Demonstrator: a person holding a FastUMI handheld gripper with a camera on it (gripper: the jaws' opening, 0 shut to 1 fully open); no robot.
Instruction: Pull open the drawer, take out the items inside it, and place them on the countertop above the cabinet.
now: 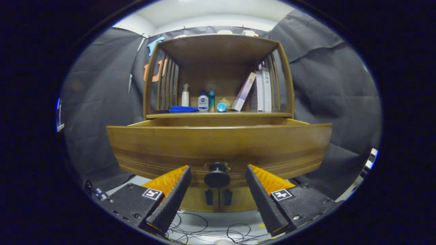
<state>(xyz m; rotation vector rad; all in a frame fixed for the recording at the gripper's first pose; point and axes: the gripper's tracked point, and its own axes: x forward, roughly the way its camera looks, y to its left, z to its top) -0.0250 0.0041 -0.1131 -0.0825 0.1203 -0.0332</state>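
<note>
The curved brown wooden drawer [218,144] stands pulled out at frame centre. Its round black knob [217,177] sits between the ridged fingers of the gripper [218,172], which are spread apart and touch nothing.

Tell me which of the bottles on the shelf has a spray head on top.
The pale bottle furthest left in the row, beside the blue cloth. The white bottle and teal bottle have plain caps. The open gripper flanks the drawer knob.
</note>
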